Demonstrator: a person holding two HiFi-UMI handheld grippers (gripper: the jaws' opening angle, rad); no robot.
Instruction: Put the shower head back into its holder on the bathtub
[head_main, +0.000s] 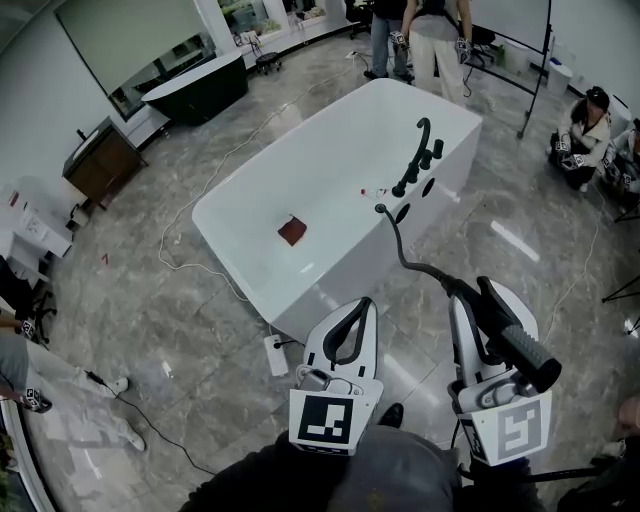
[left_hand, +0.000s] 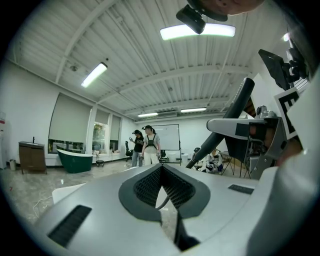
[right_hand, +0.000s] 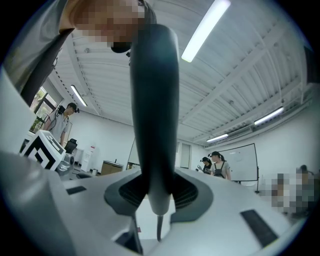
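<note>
The white bathtub (head_main: 250, 195) stands in the middle of the head view, with black tap fittings (head_main: 420, 158) on its right rim. A dark hose (head_main: 400, 250) runs from that rim to the black shower head (head_main: 522, 352). My right gripper (head_main: 474, 296) is shut on it, short of the tub's near end. In the right gripper view the shower head (right_hand: 152, 115) stands upright between the pads of my right gripper (right_hand: 155, 192). My left gripper (head_main: 358, 308) hovers beside it, shut and empty. In the left gripper view my left gripper (left_hand: 162, 172) points at the tub, with the shower head (left_hand: 239, 107) at the right.
A red-brown patch (head_main: 292, 230) lies inside the tub. A white cable (head_main: 190, 262) and a power strip (head_main: 277, 355) lie on the floor by its near end. People stand beyond the tub (head_main: 432, 40) and one crouches at the right (head_main: 582, 130). A dark tub (head_main: 200, 88) and a cabinet (head_main: 102, 162) stand at the back left.
</note>
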